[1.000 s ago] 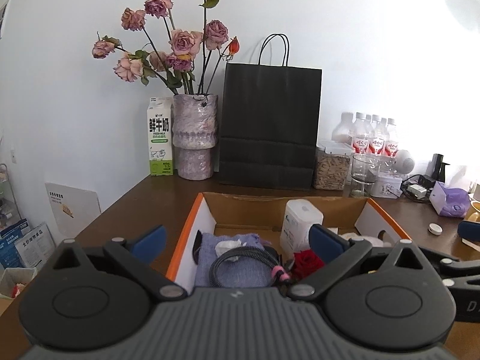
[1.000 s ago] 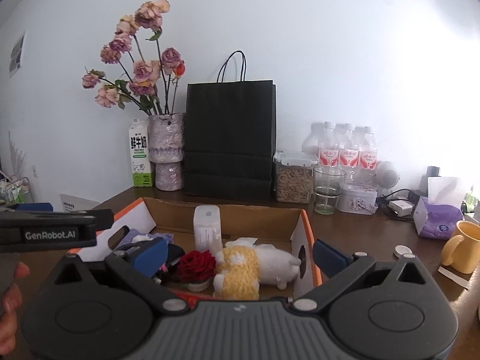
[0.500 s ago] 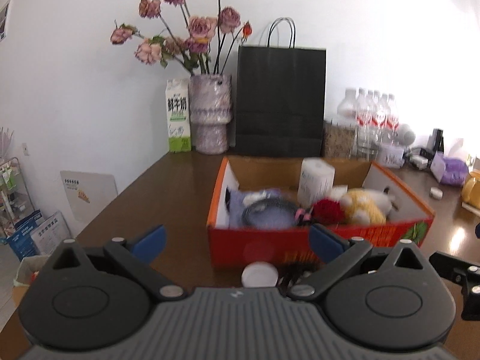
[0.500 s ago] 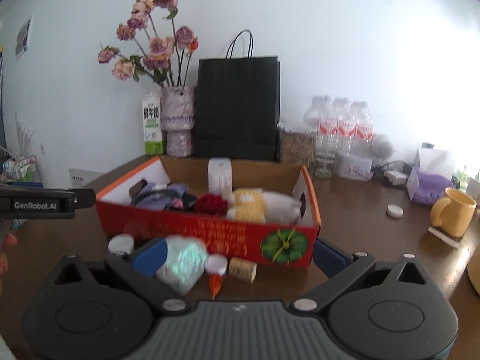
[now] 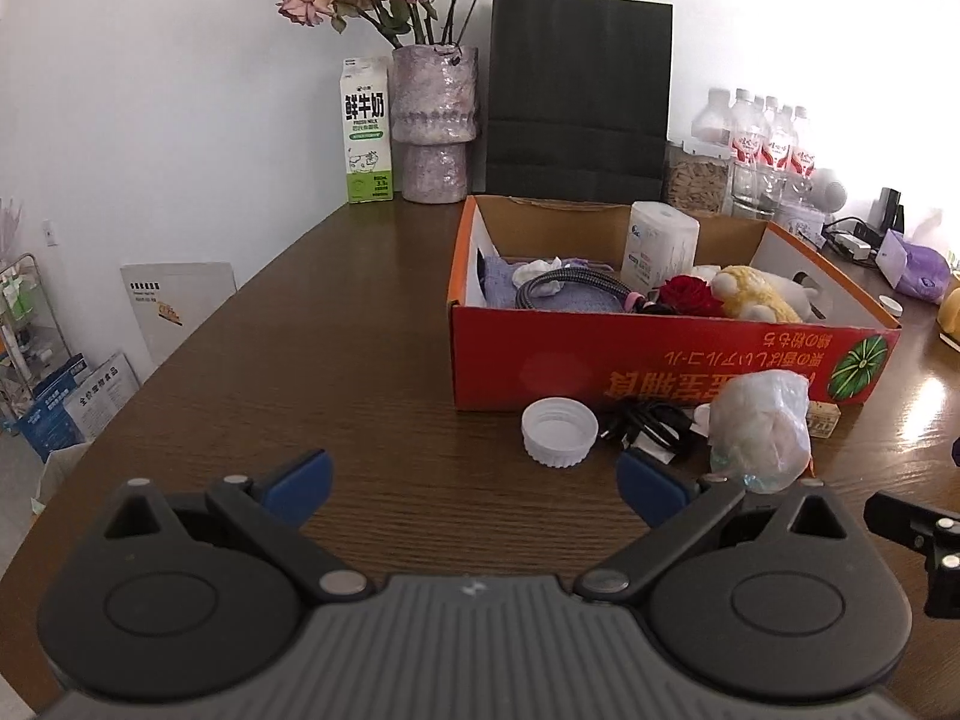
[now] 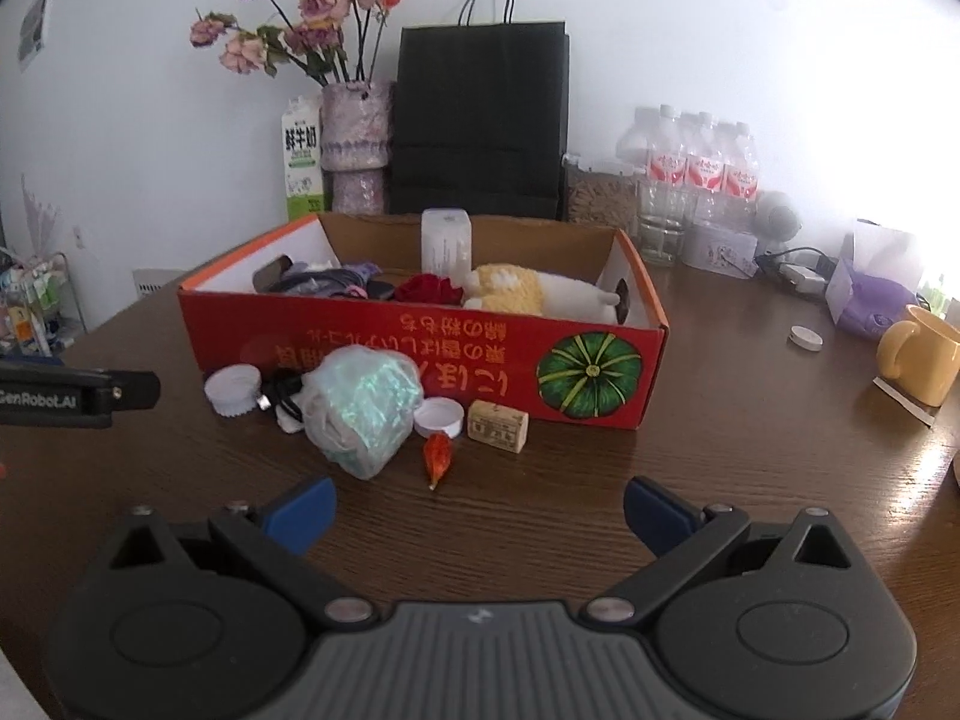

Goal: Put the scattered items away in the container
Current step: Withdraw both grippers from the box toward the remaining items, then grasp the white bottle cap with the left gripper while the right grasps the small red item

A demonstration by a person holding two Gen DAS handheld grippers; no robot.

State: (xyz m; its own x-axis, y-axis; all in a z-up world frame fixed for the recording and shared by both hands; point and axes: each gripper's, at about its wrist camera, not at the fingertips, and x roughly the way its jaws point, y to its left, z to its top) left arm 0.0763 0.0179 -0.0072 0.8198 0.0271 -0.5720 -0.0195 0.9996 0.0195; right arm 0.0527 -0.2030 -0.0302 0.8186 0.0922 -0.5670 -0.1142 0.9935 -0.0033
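Both grippers are between picks, held above the wooden table [image 6: 690,420] on the near side of the red cardboard box [image 6: 600,360]. The left gripper [image 5: 474,483] has its jaws spread wide and holds nothing. The right gripper [image 6: 480,507] is likewise fully open and empty.

The box already contains a plush toy [image 6: 528,294], a red rose [image 6: 426,288], a coiled cable [image 5: 570,285] and a white cylindrical bottle [image 5: 657,243].

Items not yet stowed lie on the table against the front wall of the box: a white ribbed lid [image 5: 559,432], a black cable [image 5: 651,429], a crumpled plastic bag [image 6: 360,411], a smaller white cap [image 6: 439,417], a small wooden block [image 6: 498,425] and an orange-red chilli-shaped item [image 6: 437,456].

Judged step: selection of the next item. The next move calls for advancing one gripper over a single item, lowering the open jaws around it, closing, then lifting over the front wall. The bag sits nearest the right gripper; the ribbed lid sits nearest the left.
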